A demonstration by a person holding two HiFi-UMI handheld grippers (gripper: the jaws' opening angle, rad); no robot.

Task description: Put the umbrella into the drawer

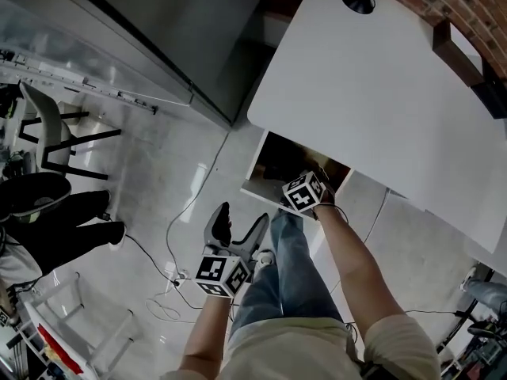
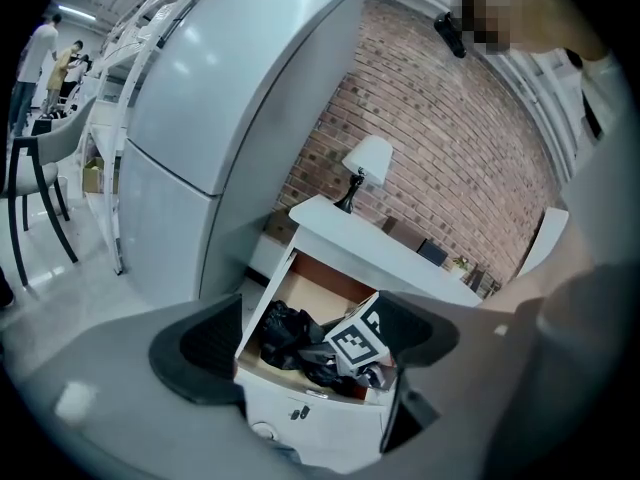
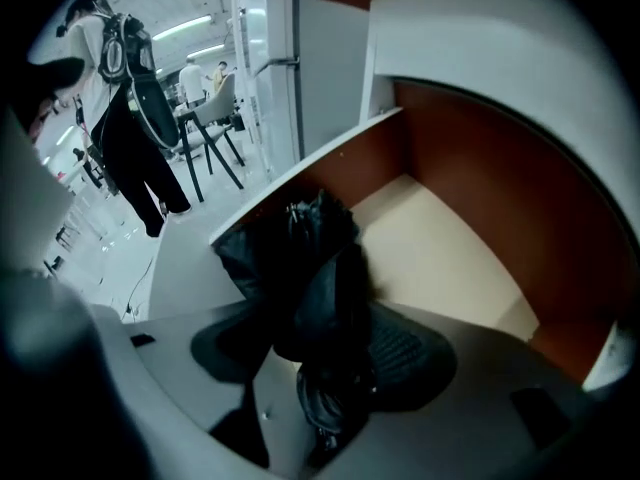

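Note:
The drawer (image 1: pixel 258 187) under the white desk stands pulled open. In the right gripper view the black folded umbrella (image 3: pixel 310 268) lies in a crumpled heap on the drawer's pale floor (image 3: pixel 440 248). My right gripper (image 3: pixel 320 358) points steeply down into the drawer, its jaws wide apart around the umbrella's near end without squeezing it. From the head view only its marker cube (image 1: pixel 305 192) shows over the drawer. My left gripper (image 1: pixel 238 226) hangs open and empty in front of the drawer. It looks at the umbrella (image 2: pixel 285 333) and the drawer front (image 2: pixel 320 408).
The white desk top (image 1: pixel 372 77) overhangs the drawer and carries a lamp (image 2: pixel 365 163). A tall grey fridge (image 2: pixel 210 118) stands to the left. My jeans leg (image 1: pixel 289 267) is just in front of the drawer. A cable (image 1: pixel 186 212) trails over the floor. A bystander (image 3: pixel 130 118) stands beyond.

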